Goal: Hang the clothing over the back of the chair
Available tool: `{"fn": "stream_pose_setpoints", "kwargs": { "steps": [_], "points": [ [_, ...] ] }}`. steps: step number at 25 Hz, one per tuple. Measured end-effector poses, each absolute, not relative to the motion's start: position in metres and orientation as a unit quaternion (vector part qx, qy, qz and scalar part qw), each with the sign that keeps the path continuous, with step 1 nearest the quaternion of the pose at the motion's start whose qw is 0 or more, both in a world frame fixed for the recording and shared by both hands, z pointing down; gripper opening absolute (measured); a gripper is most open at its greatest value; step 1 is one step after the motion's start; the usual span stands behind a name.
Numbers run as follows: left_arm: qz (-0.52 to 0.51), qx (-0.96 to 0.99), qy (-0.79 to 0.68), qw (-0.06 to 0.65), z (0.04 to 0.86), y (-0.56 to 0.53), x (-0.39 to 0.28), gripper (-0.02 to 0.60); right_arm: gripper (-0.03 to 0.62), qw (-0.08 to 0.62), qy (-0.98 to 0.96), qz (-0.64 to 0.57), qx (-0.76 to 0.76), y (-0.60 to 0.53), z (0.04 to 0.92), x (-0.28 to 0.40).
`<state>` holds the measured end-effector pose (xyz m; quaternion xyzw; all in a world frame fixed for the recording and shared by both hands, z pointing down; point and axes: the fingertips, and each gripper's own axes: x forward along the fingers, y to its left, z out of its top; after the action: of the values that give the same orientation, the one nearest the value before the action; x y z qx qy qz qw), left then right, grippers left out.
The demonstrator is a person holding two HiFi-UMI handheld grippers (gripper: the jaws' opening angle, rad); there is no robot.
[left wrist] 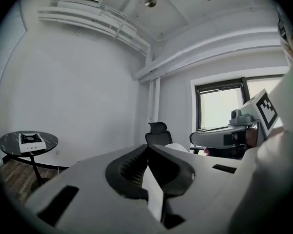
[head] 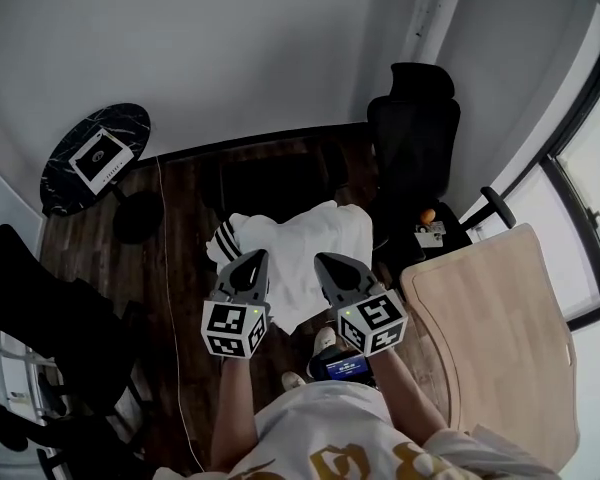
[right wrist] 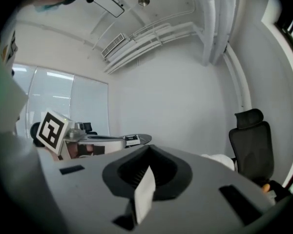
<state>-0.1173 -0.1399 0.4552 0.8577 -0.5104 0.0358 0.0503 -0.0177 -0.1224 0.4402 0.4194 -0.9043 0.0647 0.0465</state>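
A white garment [head: 302, 246] with black stripes on one sleeve hangs spread between my two grippers over the dark wood floor. My left gripper [head: 252, 259] is shut on its left part, and a strip of white cloth [left wrist: 154, 194] shows between the closed jaws in the left gripper view. My right gripper [head: 331, 262] is shut on the right part, with a white cloth strip [right wrist: 143, 195] pinched in its jaws. The black high-backed office chair [head: 413, 126] stands beyond and to the right of the garment, apart from it. It also shows as the chair [left wrist: 157, 132] and the chair [right wrist: 251, 141].
A round black marble table [head: 92, 156] with a white box stands at the far left. A light wooden desk [head: 500, 328] lies to my right, under the window. Dark chairs and gear [head: 40, 318] fill the left side. A low dark shape [head: 275, 180] sits behind the garment.
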Motion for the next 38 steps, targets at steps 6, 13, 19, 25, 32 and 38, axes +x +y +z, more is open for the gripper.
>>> {"fn": "stream_pose_setpoints", "kwargs": {
  "steps": [6,13,19,25,32,38],
  "points": [
    [0.043,0.86,-0.506,0.048,0.46,-0.136,-0.12,0.02,0.012,0.067,-0.895,0.049,0.438,-0.123,0.445,-0.025],
    [0.05,0.848,-0.523,0.068,0.476,-0.143,-0.139,0.021,0.012,0.078,-0.876,0.064,0.472,-0.133,0.455,-0.007],
    [0.065,0.846,-0.526,0.064,0.48,-0.14,-0.137,0.021,0.011,0.085,-0.871,0.063,0.48,-0.137,0.458,0.005],
    [0.064,0.844,-0.529,0.065,0.481,-0.137,-0.136,0.021,0.012,0.087,-0.869,0.067,0.482,-0.138,0.463,0.012],
    [0.061,0.847,-0.524,0.069,0.484,-0.139,-0.128,0.02,0.011,0.092,-0.87,0.071,0.479,-0.141,0.467,0.016],
    [0.059,0.847,-0.524,0.069,0.481,-0.142,-0.13,0.021,0.012,0.087,-0.869,0.072,0.482,-0.144,0.464,0.018]
  ]
}}
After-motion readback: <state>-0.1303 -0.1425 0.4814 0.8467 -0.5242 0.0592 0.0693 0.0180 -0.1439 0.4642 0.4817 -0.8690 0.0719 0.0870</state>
